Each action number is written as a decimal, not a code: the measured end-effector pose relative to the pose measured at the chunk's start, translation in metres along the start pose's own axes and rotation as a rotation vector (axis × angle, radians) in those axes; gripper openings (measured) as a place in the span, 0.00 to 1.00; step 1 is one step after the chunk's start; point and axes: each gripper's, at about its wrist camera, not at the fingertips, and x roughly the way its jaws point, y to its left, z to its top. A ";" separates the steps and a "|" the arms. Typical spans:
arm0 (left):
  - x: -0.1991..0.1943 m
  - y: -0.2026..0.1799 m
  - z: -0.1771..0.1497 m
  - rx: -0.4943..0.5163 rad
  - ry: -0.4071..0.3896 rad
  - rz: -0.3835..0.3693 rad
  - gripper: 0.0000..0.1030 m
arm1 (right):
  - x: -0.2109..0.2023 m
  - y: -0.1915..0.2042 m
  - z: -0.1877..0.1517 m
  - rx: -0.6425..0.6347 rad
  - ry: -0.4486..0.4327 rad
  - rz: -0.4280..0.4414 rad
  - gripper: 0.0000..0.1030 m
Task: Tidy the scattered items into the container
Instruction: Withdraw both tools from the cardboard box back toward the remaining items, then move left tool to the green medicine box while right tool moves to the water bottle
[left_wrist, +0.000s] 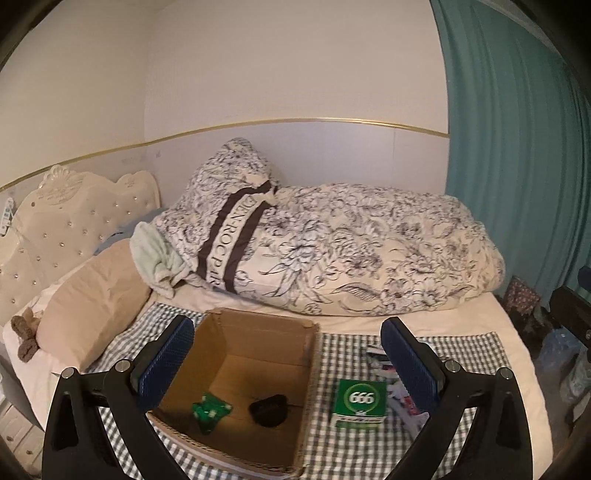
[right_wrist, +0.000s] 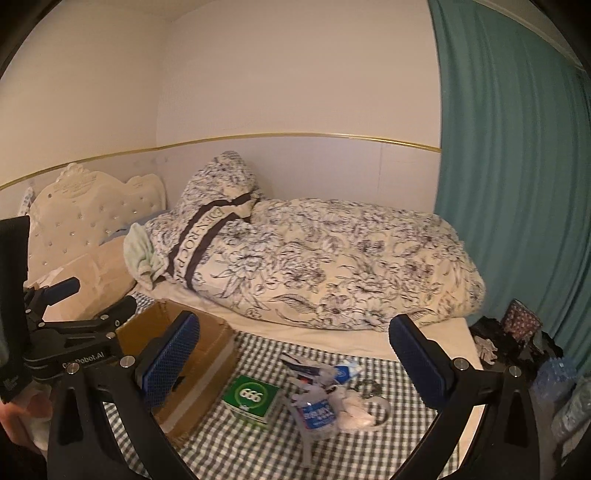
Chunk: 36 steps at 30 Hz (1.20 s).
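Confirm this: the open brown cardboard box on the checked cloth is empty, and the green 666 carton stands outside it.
Not empty. The left wrist view shows the brown cardboard box holding a crumpled green packet and a small black object. The green 666 carton does stand outside it, on the checked cloth.

Both the left gripper (left_wrist: 287, 363) and right gripper (right_wrist: 294, 360) hover with fingers spread wide, empty.

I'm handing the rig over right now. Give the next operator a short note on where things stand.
Left gripper: jaws open, empty, above the box.
Right gripper: jaws open, empty, facing the pile.
Done: green packet and black item lie in the box.
Left: the 666 carton beside the box, then the pile of wrappers on the checked cloth.
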 end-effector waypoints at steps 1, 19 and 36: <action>0.000 -0.004 0.000 0.002 -0.001 -0.008 1.00 | -0.002 -0.004 -0.001 0.003 0.000 -0.007 1.00; 0.049 -0.060 -0.024 0.086 0.094 -0.091 1.00 | 0.023 -0.051 -0.043 0.037 0.090 0.057 1.00; 0.117 -0.098 -0.087 0.188 0.253 -0.193 1.00 | 0.090 -0.073 -0.106 0.051 0.240 0.109 0.96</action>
